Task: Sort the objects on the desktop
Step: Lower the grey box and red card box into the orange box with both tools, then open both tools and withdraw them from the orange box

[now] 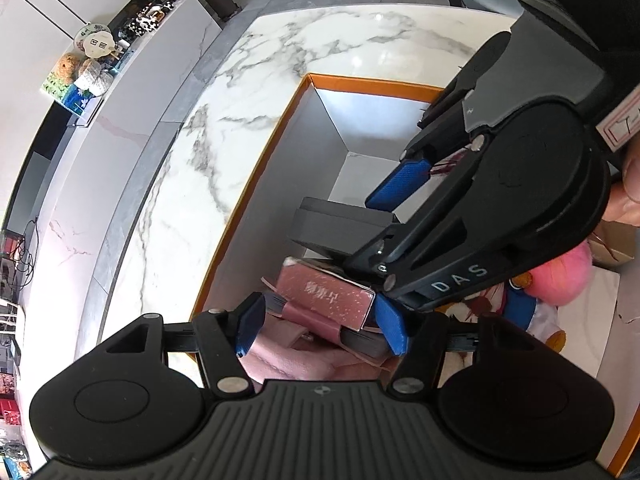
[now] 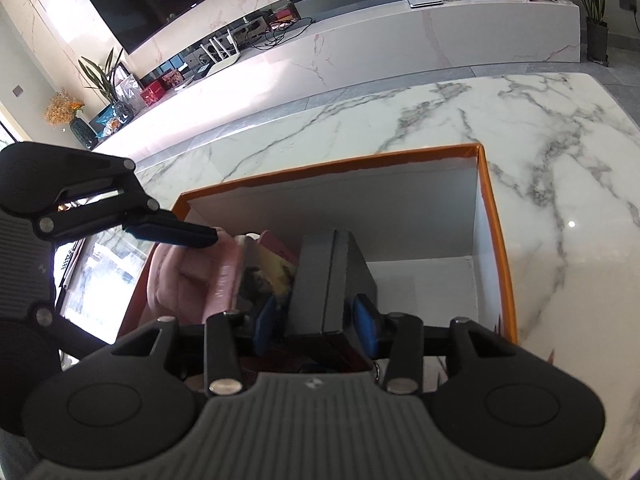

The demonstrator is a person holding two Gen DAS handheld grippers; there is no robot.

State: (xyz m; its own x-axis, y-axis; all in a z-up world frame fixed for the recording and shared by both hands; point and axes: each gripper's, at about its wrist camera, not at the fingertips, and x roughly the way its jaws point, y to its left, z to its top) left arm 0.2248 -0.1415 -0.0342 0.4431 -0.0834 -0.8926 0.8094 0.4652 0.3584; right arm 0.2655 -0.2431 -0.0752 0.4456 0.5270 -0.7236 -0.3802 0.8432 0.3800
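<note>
While both grippers straddle items, orange-rimmed box (image 2: 496,240), pink book (image 1: 328,300), black case (image 2: 332,280)

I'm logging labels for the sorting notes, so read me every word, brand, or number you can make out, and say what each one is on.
"DAS": white letters on the right gripper, on its black arm in the left wrist view.
Pink book: printed characters on the cover, too blurred to read.
White tag with red border at the right edge: marks cut off, unreadable.

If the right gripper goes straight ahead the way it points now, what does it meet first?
Most likely the black box: it stands on edge in the orange-rimmed box, already between the right gripper fingers. Going on, the gripper would slide along it toward the white floor of the orange-rimmed box; how far off that floor lies is unclear.
</note>
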